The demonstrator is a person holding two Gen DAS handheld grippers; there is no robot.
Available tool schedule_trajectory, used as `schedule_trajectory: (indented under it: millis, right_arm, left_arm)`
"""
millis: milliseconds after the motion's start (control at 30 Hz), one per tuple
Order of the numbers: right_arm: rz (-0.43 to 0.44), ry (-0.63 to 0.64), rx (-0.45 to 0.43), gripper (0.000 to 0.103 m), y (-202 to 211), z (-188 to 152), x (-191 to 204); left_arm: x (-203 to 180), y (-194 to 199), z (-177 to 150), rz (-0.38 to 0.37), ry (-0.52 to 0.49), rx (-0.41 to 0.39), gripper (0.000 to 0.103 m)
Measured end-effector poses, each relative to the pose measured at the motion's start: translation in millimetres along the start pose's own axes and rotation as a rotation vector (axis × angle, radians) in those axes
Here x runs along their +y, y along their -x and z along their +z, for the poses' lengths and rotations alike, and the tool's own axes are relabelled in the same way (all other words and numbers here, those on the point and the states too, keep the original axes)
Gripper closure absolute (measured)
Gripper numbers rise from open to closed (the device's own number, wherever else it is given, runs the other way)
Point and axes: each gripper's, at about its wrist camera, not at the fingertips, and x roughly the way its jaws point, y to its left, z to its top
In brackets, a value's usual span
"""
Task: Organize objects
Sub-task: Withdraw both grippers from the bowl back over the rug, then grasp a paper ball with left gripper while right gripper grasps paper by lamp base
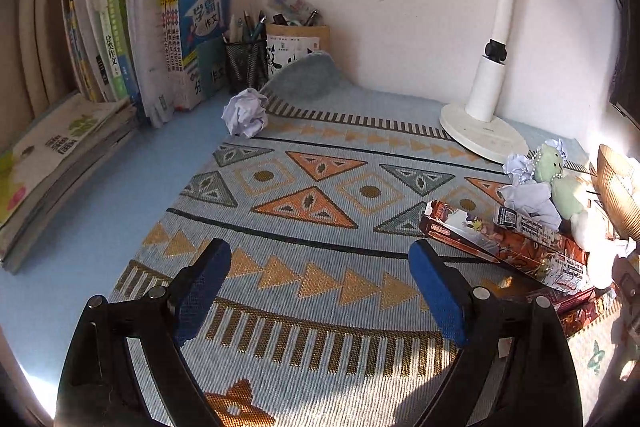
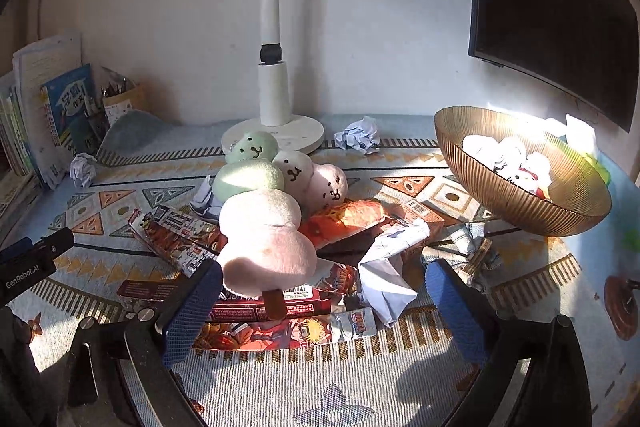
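In the right wrist view a dango plush skewer (image 2: pixel 264 219) with green, white and pink balls lies on a pile of cartoon card packs (image 2: pixel 288 331) and crumpled paper (image 2: pixel 384 279). My right gripper (image 2: pixel 324 291) is open just in front of the pile, above the packs. A gold ribbed bowl (image 2: pixel 520 203) at the right holds small plush toys. My left gripper (image 1: pixel 320 283) is open and empty above the patterned mat (image 1: pixel 304 195). A paper ball (image 1: pixel 246 111) lies near the books. The pile also shows in the left wrist view (image 1: pixel 516 227).
Upright books (image 1: pixel 152 39) and a flat stack (image 1: pixel 60 163) stand at the left. A mesh pen holder (image 1: pixel 244 59) is beside them. A white lamp base (image 1: pixel 480 131) stands at the back. A dark monitor (image 2: pixel 552 3) hangs at the right. Another paper ball (image 2: pixel 358 139) lies by the lamp.
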Motion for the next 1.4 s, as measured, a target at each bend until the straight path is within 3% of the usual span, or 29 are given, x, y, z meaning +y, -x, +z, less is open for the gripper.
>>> schedule_trajectory:
  millis: [200, 300, 367, 467, 600, 700, 833, 867, 967, 1100, 1167, 1300, 1400]
  right_arm:
    - [0.008, 0.038, 0.046, 0.001, -7, -1, 8]
    - [0.022, 0.022, 0.067, 0.001, -11, -1, 5]
    - [0.023, 0.026, 0.074, 0.001, -12, -1, 7]
    - [0.017, 0.039, 0.091, 0.001, -14, -1, 10]
    - [0.068, 0.022, 0.098, 0.001, -14, 1, 4]
    - [0.147, -0.03, 0.131, 0.001, -19, 3, -7]
    - [0.171, -0.095, 0.126, 0.001, -19, 4, -19]
    - [0.174, -0.1, 0.123, 0.001, -18, 4, -20]
    - [0.18, -0.1, 0.12, 0.001, -16, 4, -20]
    - [0.241, -0.152, 0.139, 0.001, -14, 14, -32]
    - [0.265, -0.202, 0.142, 0.001, -14, 35, -45]
    - [0.187, -0.263, 0.171, 0.001, -38, 91, -67]
    - [0.133, -0.24, 0.27, 0.001, -83, 131, -74]
  left_arm:
    - [4, -1, 0, 0.008, 0.019, 0.004, 0.013]
    - [6, -5, 6, -0.045, 0.001, 0.051, 0.013]
    - [14, -11, 22, -0.063, -0.018, 0.08, 0.013]
    - [41, -23, 60, -0.032, 0.0, 0.048, 0.012]
    - [80, -69, 101, 0.081, 0.057, 0.03, 0.009]
    - [94, -108, 115, 0.073, 0.086, 0.073, 0.009]
    - [86, -142, 119, 0.064, 0.051, 0.113, 0.011]
    - [83, -147, 119, 0.06, 0.038, 0.116, 0.018]
    - [80, -156, 116, 0.017, 0.032, 0.136, 0.061]
    - [83, -132, 113, -0.003, 0.053, 0.07, 0.061]
    - [77, -111, 114, -0.049, 0.045, 0.054, 0.061]
    - [40, -68, 105, -0.185, 0.0, 0.064, 0.061]
    - [4, -59, 86, -0.301, -0.022, 0.106, 0.06]
